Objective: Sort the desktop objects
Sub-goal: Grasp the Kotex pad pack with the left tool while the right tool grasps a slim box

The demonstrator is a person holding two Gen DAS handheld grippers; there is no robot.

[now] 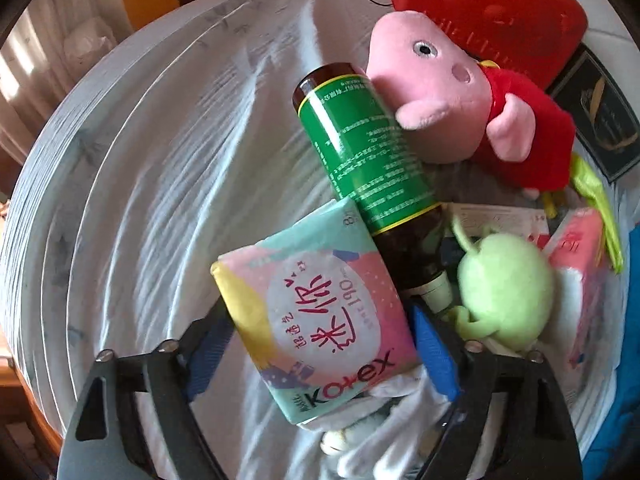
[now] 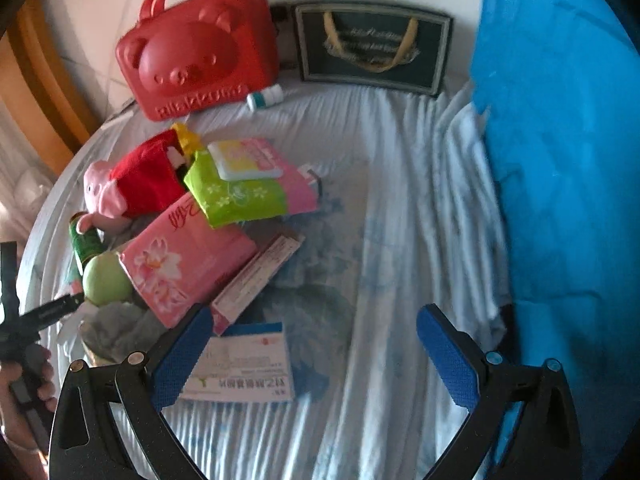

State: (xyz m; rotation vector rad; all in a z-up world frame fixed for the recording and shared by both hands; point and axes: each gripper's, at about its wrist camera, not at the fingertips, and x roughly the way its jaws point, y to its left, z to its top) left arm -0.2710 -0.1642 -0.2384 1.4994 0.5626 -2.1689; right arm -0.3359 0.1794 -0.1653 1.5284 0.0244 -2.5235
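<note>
Round table (image 2: 400, 208) in pale cloth, tiled floor (image 2: 100, 20).

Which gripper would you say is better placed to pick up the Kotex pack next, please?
Left. The left gripper already straddles the Kotex pack, jaws open. The right gripper hangs open over bare sheet beside the pile.

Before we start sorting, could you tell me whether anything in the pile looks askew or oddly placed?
Yes: the brown bottle with the green label lies on its side, its base under the pink pig plush and its neck across the Kotex pack. Nothing looks spilled or damaged.
</note>
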